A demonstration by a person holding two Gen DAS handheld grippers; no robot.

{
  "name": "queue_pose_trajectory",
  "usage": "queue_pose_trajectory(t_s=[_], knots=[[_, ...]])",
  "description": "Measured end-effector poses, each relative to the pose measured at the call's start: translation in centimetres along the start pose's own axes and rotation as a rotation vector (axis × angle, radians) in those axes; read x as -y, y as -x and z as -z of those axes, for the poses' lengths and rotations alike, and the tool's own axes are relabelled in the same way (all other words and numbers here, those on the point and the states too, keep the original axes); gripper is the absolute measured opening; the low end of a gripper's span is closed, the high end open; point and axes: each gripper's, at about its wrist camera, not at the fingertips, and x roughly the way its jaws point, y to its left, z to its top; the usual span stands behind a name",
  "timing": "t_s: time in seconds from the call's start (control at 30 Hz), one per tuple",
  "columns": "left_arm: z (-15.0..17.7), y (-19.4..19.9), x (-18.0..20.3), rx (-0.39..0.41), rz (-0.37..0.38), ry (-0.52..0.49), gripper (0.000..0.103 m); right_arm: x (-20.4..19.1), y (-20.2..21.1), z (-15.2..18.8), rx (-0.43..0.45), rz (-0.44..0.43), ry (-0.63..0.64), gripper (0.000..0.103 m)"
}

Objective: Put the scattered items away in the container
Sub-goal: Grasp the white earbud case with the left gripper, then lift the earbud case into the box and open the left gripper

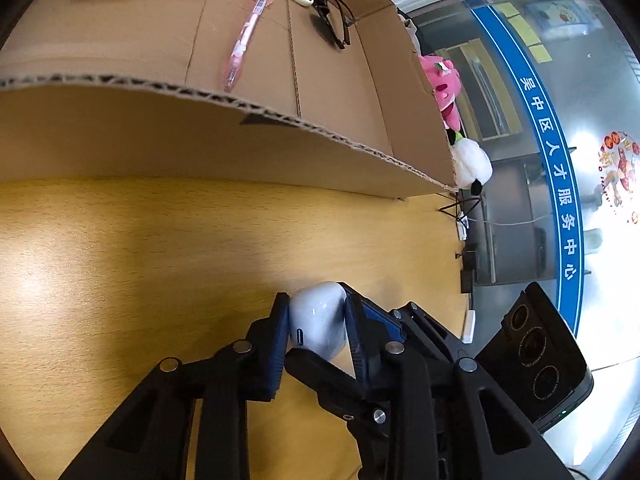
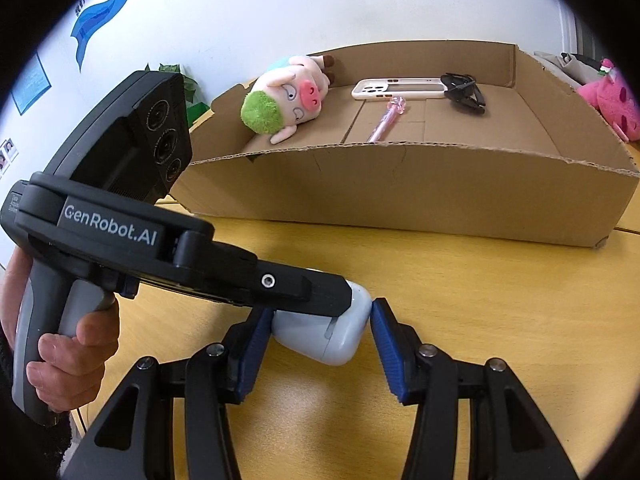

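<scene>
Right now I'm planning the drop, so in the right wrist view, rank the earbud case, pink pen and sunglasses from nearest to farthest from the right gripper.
1. Earbud case: on the table, between the right gripper fingers.
2. Pink pen: middle of the box floor.
3. Sunglasses: back right of the box.

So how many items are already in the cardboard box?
4: a plush pig at the left end, a phone case against the back wall, sunglasses to its right, a pink pen mid-floor. The near wall may hide more.

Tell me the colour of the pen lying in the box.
Translucent pink; the pen shows best in the left wrist view, on the cardboard box floor.
</scene>
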Motion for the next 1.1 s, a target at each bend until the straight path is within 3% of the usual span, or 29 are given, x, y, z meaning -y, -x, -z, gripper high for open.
queue_pose_trajectory(t_s=[0.3, 0.5, 0.87, 1.1], knots=[[0.2, 1.3, 2.1, 0.042, -0.063, -0.062, 0.028, -0.4, 1.0, -1.3, -0.022, -0.026, 0.037, 0.049], [-0.9, 4.1, 5.5, 0.101, -0.069, -0.142, 0.027, -1.1, 3.7, -4.1, 0.019, -0.022, 0.108, 0.049], [-7.3, 9.9, 14.7, 0.197, -0.123, -0.347, 0.025, -1.9, 8.9, -13.5, 0.089, 0.050, 0.275, 0.049], [-12.8, 11.5, 18.3, 0.191, -0.165, -0.396, 0.024, -0.9, 9.8, -20.8, 0.008, 0.065, 0.321, 0.048]])
